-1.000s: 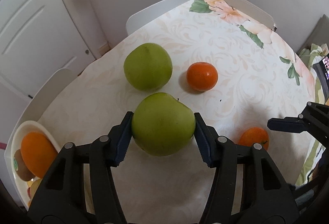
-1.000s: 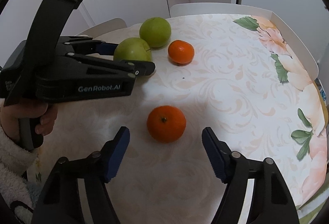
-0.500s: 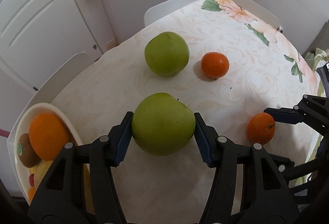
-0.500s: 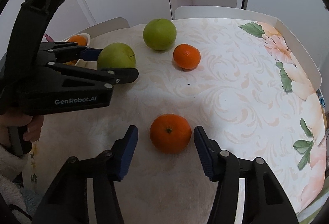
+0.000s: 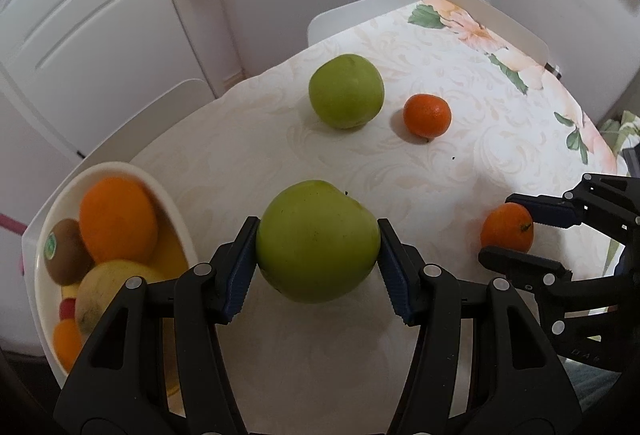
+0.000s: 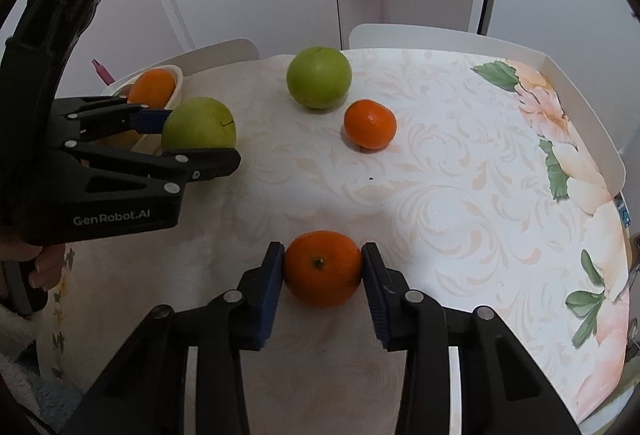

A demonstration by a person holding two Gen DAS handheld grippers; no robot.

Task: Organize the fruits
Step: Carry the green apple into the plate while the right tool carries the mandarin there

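My left gripper (image 5: 318, 263) is shut on a green apple (image 5: 318, 241) and holds it above the table, to the right of a white fruit bowl (image 5: 172, 211). The held apple also shows in the right wrist view (image 6: 199, 124). My right gripper (image 6: 323, 273) is shut on a tangerine (image 6: 323, 267) that rests on the tablecloth; this tangerine also shows in the left wrist view (image 5: 507, 227). A second green apple (image 5: 346, 91) and a second tangerine (image 5: 427, 115) lie farther back on the table.
The bowl holds an orange (image 5: 117, 219), a kiwi (image 5: 64, 251) and other fruit. White chair backs (image 6: 440, 37) stand at the table's far edge. A white door (image 5: 80, 15) is behind. The floral tablecloth (image 6: 480, 175) covers the table.
My left gripper has carried the apple left, toward the bowl. My right gripper has moved forward and closed on the near tangerine.
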